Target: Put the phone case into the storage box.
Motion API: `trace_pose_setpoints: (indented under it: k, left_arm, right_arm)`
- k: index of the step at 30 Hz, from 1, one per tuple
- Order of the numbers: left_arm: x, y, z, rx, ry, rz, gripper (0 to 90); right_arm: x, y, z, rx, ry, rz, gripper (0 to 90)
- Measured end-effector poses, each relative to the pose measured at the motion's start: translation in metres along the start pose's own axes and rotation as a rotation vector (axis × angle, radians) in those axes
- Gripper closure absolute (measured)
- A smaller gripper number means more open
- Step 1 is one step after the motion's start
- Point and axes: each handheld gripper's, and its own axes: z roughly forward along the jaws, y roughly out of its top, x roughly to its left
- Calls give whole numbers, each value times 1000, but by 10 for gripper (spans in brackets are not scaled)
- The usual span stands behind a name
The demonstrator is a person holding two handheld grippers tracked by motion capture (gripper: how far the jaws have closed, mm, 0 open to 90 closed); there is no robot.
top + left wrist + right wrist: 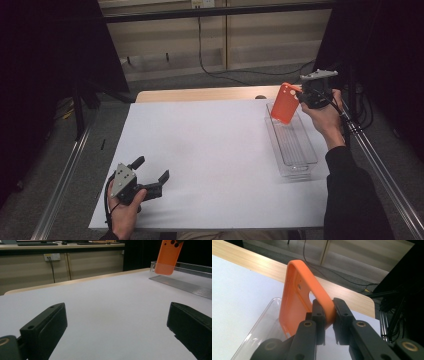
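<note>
The right hand-held gripper (304,93) pinches an orange phone case (285,103) above the clear tray (305,162) at two o'clock on the bench (210,150). The left hand-held gripper (151,170) rests wide open at seven o'clock.

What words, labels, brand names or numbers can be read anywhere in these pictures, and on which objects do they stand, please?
None can be read.
The orange phone case held in the right gripper: no print visible, only cut-outs.
The clear plastic tray: no label.
The white sheet on the table: blank.
The left gripper: no markings visible on its grey plate or jaws.
The wall socket: too small and blurred to show any text.
</note>
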Motion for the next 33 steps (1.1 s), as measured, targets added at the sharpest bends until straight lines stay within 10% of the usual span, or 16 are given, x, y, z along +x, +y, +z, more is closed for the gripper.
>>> trace_pose_setpoints:
  k: [33]
  left_arm:
    - [0,1,0,0,-7,6,28]
  right_arm:
    - [13,11,25,61,1,-55,793]
